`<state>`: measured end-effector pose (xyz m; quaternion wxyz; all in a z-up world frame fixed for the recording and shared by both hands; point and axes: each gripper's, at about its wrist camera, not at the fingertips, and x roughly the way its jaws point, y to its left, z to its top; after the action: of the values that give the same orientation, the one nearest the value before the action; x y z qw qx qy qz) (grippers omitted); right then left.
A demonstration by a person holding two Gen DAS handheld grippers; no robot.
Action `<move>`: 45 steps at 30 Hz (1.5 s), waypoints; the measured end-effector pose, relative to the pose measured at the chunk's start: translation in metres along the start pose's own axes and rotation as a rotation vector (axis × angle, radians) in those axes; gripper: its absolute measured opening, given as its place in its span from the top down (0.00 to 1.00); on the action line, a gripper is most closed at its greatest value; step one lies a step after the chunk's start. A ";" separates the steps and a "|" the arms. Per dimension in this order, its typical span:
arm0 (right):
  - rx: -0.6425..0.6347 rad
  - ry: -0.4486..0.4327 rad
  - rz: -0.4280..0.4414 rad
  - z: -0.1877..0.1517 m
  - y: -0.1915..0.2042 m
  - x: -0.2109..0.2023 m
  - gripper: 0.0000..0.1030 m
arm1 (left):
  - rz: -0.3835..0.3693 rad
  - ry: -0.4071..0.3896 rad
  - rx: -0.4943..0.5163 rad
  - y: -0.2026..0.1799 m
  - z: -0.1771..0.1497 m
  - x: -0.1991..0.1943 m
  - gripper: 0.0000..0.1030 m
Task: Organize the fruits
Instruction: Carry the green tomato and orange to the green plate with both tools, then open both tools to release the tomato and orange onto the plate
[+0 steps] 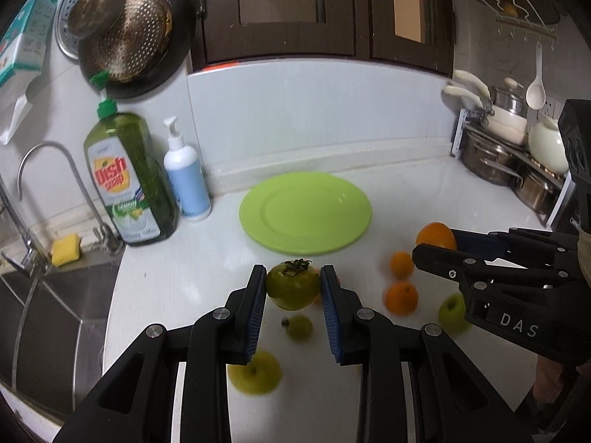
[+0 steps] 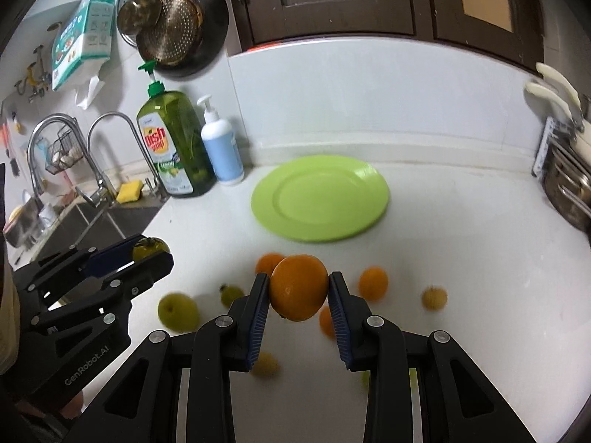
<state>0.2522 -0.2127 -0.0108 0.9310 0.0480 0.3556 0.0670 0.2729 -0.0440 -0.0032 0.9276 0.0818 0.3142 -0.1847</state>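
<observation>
Now my left gripper (image 1: 293, 286) squeezes a green tomato (image 1: 293, 285) and my right gripper (image 2: 298, 288) squeezes an orange (image 2: 298, 287), both lifted off the worktop (image 2: 461, 258), so I can carry them to the empty green plate (image 2: 320, 198) near the back edge.

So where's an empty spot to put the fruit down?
The green plate is bare, and so is the counter between it and the pot rack. Near the tongs it's crowded with loose oranges and green fruits.

White counter (image 1: 184, 288) with green plate (image 1: 305, 212) (loose fruit nearby)
</observation>
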 end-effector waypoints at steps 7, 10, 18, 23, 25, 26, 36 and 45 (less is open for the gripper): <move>-0.055 -0.019 0.000 0.039 -0.006 0.019 0.68 | -0.029 -0.013 0.007 0.007 0.036 0.026 0.71; -0.064 -0.017 0.002 0.053 -0.010 0.031 0.68 | -0.033 -0.011 0.018 0.009 0.048 0.040 0.71; -0.071 0.051 0.017 0.084 -0.027 0.078 0.68 | -0.068 0.043 0.027 0.020 0.079 0.090 0.71; -0.077 0.116 0.024 0.097 -0.036 0.112 0.68 | -0.088 0.103 0.029 0.025 0.088 0.125 0.71; -0.077 0.146 0.028 0.100 -0.040 0.126 0.68 | -0.094 0.129 0.033 0.026 0.089 0.139 0.71; -0.078 0.156 0.026 0.100 -0.041 0.131 0.68 | -0.099 0.144 0.033 0.026 0.089 0.146 0.71; -0.099 0.282 0.023 0.097 -0.051 0.184 0.68 | -0.139 0.292 0.048 0.032 0.079 0.206 0.71; -0.111 0.349 0.029 0.088 -0.055 0.214 0.68 | -0.150 0.368 0.087 0.027 0.067 0.233 0.71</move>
<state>0.4743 -0.2367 -0.0936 0.8552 -0.0105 0.5070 0.1071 0.4916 -0.1046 -0.0924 0.8338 0.1304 0.4754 -0.2486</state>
